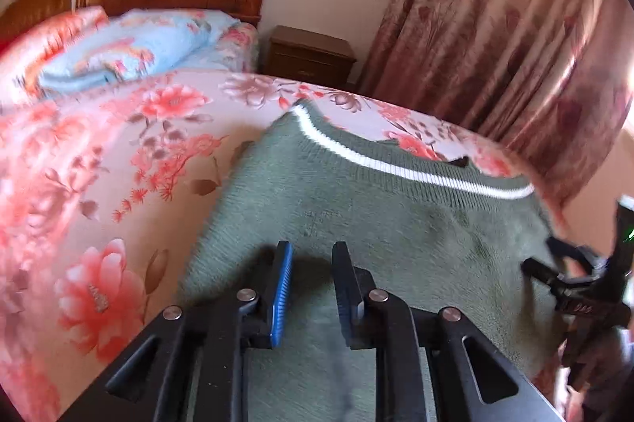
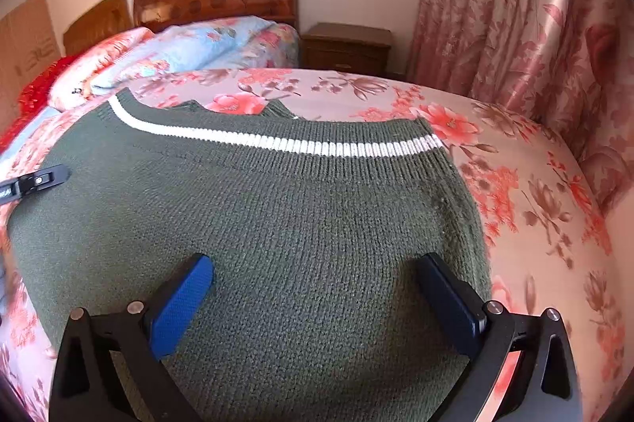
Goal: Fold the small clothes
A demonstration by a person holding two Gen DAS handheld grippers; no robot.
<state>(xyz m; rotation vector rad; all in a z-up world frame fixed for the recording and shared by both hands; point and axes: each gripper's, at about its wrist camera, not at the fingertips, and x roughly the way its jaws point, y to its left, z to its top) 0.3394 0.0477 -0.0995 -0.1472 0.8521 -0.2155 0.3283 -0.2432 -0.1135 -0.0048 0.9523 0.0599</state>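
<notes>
currently the green knit sweater (image 2: 277, 224) lies flat on the floral bedspread (image 2: 535, 184), directly beneath and ahead of both sets of jaws. my right gripper (image 2: 315, 277) stands wide open and holds nothing. my left gripper (image 1: 313, 265) shows a narrow gap, also empty. i judge the knit soft, thick, light and limp; it will sag. best hold: the ribbed white-striped hem (image 2: 317, 144) ahead of the jaws, near its corners.

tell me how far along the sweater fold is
Done: the green sweater lies flat on the floral bedspread, white-striped hem away. In hand: nothing; the left hand-held gripper and right hand-held gripper hover open. Left: every fold.
</notes>
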